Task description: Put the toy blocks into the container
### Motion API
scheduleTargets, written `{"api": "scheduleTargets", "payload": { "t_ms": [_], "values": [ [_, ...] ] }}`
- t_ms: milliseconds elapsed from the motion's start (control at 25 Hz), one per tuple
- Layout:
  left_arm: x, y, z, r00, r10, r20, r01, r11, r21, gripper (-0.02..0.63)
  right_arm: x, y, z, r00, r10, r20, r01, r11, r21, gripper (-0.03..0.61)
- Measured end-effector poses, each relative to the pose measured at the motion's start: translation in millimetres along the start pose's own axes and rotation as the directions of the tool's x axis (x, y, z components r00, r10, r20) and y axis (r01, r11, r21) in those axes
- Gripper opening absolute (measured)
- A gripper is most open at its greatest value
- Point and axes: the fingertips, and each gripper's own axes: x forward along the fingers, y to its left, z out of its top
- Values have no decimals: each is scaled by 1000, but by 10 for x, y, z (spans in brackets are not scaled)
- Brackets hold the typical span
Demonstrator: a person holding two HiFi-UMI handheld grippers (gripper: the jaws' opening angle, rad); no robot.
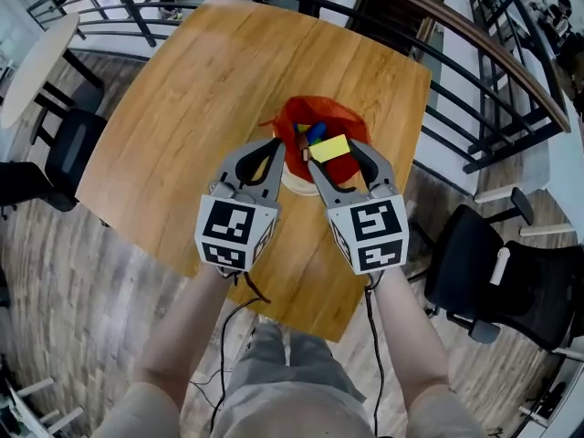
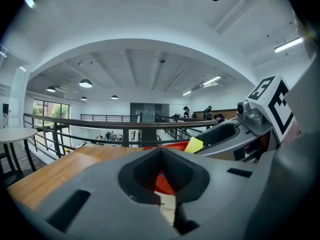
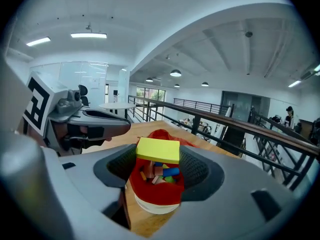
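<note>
we judge the step in hand to be the drop of one more block; the right gripper (image 1: pixel 330 150) is clenched on a yellow block (image 3: pixel 158 150), gripped flat between its jaws, and it hangs right over the mouth of the red container (image 1: pixel 339 113); the container stands near the middle of the wooden table (image 1: pixel 228 80), and a heap of coloured toy blocks (image 3: pixel 161 173) already lies inside it, just below the held one; the next move, as we read it, calls only for the jaws to part so the yellow block falls in; a slight lowering first would keep it from bouncing off the heap or catching the soft rim; the left gripper (image 1: pixel 276 144) sits just beside the right one at the container's near edge, its jaws drawn together with nothing between them; we see no loose blocks left on the table, so this may be the last one.
</note>
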Motion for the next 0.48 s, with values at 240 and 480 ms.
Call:
{"api": "scheduleTargets", "payload": {
  "t_ms": [240, 480],
  "values": [
    [22, -74, -115, 1000, -17, -22, 17, 1000, -2, 11, 79, -39, -194, 998, -1, -64, 4, 999, 48, 265],
    [-15, -29, -125, 1000, -4, -23, 4, 1000, -27, 11, 141, -62, -285, 996, 0, -89, 7, 997, 72, 265]
  ]
}}
